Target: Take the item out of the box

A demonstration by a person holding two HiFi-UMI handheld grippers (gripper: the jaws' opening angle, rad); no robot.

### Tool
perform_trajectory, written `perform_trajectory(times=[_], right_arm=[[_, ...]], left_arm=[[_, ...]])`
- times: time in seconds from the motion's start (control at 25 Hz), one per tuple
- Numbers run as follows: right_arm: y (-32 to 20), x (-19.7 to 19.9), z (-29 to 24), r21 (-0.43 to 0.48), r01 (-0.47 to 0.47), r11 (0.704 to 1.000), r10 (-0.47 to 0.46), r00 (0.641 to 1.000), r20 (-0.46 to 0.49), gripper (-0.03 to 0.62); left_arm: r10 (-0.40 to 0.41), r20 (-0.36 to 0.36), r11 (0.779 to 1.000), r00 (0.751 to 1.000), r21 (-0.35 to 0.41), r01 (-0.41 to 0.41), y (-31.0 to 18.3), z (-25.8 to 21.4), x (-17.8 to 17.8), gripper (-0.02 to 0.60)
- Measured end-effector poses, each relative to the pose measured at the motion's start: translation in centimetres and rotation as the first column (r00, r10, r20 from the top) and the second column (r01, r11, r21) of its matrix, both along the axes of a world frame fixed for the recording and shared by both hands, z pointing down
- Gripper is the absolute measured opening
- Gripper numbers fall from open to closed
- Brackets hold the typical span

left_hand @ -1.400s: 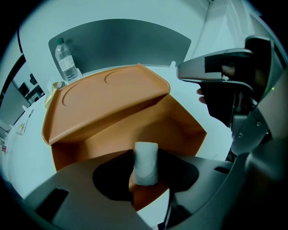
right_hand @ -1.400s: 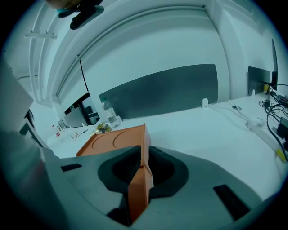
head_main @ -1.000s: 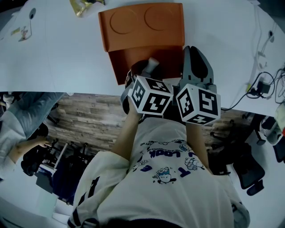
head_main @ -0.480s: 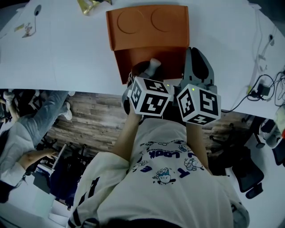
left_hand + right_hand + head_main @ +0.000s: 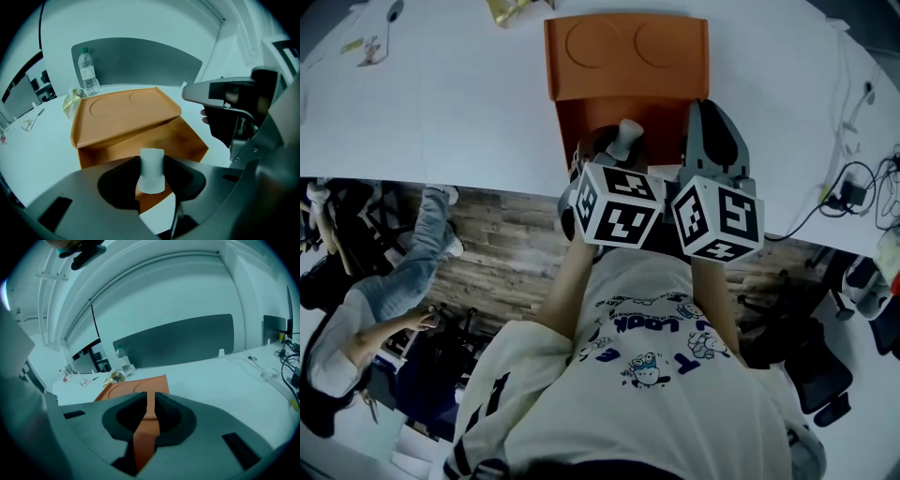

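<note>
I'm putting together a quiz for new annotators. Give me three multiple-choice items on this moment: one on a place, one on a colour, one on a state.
1. Where is the white item?
A. on the table by the bottle
B. between the jaws of the left gripper
C. on the lid

2. What colour is the box?
A. orange
B. blue
C. black

3. How is the lid?
A. shut
B. open
C. taken off and laid apart

Answers:
1 B: the left gripper view shows the pads pressing the item.
2 A: the box is orange in every view.
3 B: the lid is tilted back, joined to the box.
</note>
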State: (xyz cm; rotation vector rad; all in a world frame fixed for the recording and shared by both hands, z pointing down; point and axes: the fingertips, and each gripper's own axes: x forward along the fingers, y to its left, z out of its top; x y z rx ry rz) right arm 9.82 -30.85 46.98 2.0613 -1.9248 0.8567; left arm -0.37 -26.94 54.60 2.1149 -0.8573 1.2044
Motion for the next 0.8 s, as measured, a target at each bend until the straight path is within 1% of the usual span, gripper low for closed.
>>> perform_trajectory(times=[0.44,0.8], right_arm=[[0.4,-1.8,-2.1,0.035,0.024,0.999,-0.024,1.0,-0.019,0.067],[-0.3,-2.6,-4.2,0.079,0.065,0.995,-0.063,0.998,-0.03,0.067]], left_arm=[[-0.033,-0.047,0.998,0.998,0.053,0.035,-0.2,-2.6,-1.2,0.166],[-0.065,-0.067,0.993,0.996,0.096,0.071,-0.7,-4.5,-1.7,0.166]])
